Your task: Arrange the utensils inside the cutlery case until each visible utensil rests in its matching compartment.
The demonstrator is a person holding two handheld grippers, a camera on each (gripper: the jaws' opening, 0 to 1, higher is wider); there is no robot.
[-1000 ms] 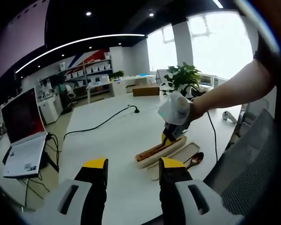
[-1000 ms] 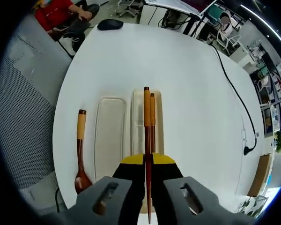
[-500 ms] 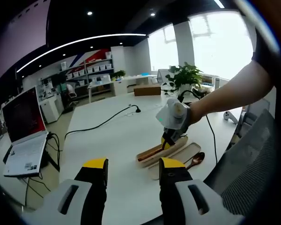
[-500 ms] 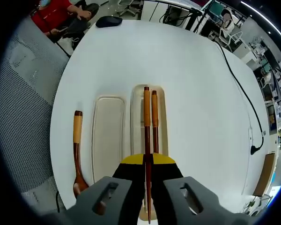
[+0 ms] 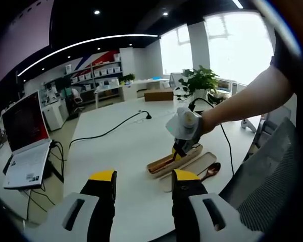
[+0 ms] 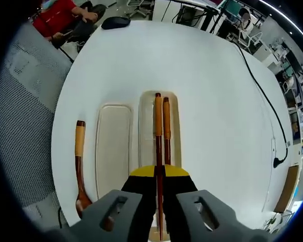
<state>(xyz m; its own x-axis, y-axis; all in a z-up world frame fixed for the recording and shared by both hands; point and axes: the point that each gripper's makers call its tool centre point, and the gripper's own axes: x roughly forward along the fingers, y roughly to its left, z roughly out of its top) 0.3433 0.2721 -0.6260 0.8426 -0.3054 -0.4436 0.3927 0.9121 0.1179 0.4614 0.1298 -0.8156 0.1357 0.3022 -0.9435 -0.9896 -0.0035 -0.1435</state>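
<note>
Right gripper view has the right gripper (image 6: 158, 177) with jaws clamped on 1 chopstick (image 6: 158, 136), aligned over the case (image 6: 141, 136) beside the second chopstick (image 6: 166, 128) for placement, spoon (image 6: 79, 161) outside on the surface (image 6: 202, 75), while the left gripper (image 5: 141, 189) waits with jaws apart, empty.

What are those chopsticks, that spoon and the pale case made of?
The chopsticks and spoon look like wood: dark reddish, glossy shafts with lighter tan ends. The case seems smooth, cream plastic with a faint sheen, though I can't be sure. The table looks matte white.
</note>
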